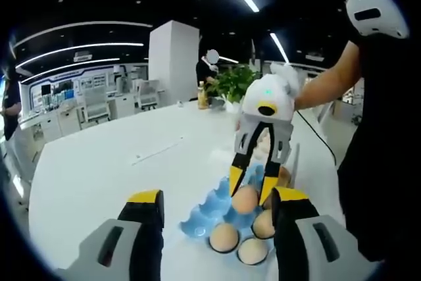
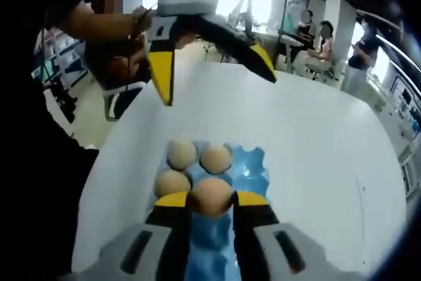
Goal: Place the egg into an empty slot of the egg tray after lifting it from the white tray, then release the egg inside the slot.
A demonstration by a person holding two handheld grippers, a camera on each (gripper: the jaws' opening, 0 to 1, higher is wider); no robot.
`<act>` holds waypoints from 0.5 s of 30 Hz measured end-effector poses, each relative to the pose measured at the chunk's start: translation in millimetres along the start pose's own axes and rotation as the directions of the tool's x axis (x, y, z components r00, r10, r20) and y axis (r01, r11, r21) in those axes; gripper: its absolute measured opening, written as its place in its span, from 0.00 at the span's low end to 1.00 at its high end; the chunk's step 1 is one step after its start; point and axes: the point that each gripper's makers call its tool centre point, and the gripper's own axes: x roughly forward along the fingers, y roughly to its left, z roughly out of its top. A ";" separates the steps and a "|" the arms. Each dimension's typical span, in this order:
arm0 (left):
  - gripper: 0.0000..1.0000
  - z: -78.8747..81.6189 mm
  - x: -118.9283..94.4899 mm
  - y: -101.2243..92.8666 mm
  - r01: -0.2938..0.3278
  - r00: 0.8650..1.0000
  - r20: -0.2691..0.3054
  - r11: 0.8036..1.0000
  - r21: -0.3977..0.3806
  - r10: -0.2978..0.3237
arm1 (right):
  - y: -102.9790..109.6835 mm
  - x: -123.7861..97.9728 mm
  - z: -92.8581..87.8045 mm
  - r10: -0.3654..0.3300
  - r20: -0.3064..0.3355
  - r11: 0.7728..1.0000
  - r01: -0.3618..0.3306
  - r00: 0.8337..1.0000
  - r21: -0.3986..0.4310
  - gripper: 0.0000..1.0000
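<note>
White table [image 2: 316, 136]: right hand-held gripper [image 2: 212, 200] clamps egg [image 2: 212, 195] over blue tray [image 2: 248, 166].

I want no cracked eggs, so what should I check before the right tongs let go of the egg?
1. Right tongs grip the egg: ok.
2. Egg over the blue egg tray: ok.
3. Slot beneath is empty: cannot tell, egg hides it.
4. Egg seated in the slot: cannot tell.
5. Left tongs open and clear of the tray: ok.
6. Three eggs already seated: ok.
</note>
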 end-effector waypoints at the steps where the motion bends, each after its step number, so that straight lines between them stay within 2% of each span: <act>1: 0.70 -0.2 -0.4 0.3 0.000 1.000 0.000 1.000 0.002 0.000 | -0.4 1.4 -0.1 0.004 -0.003 1.000 -0.004 1.000 0.002 0.24; 15: 0.68 -3.2 -2.6 0.2 0.001 1.000 -0.006 1.000 -0.010 -0.001 | 0.6 16.3 -3.8 0.022 -0.030 1.000 -0.022 0.999 -0.006 0.24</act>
